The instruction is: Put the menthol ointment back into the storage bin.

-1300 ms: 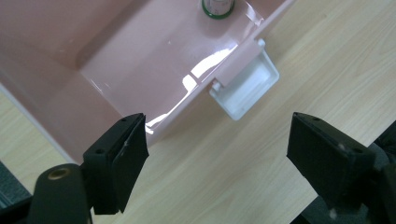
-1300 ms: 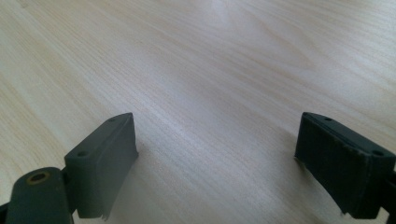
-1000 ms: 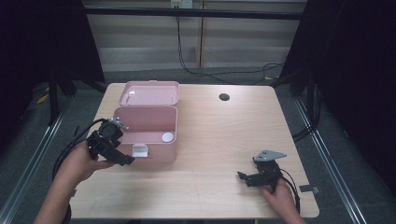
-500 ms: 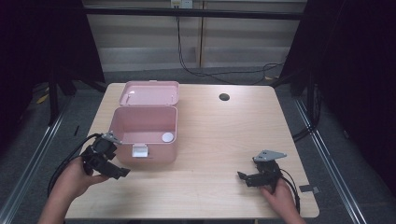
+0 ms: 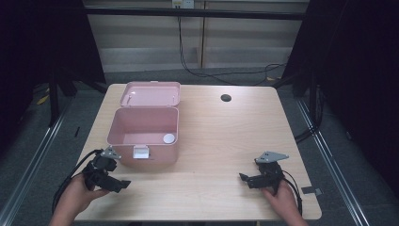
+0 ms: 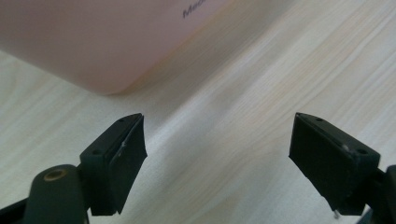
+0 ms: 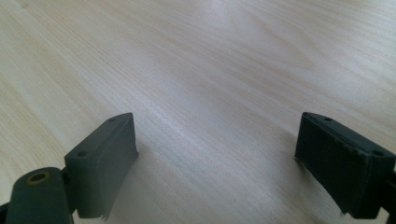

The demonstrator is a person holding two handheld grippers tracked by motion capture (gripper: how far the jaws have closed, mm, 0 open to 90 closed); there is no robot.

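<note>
Pink box [image 5: 143, 129] stood open on the wooden table [image 5: 221, 141], its lid [image 5: 150, 93] thrown back, just beyond and to one side of the left gripper [image 5: 110, 181], whose jaws were spread wide and held nothing. Inside lay a small white round piece [image 5: 168, 138], so the loading looked done and closing the lid seemed left. Well apart, the right gripper [image 5: 249, 179] rested low over bare wood, its jaws wide and empty too.
</note>
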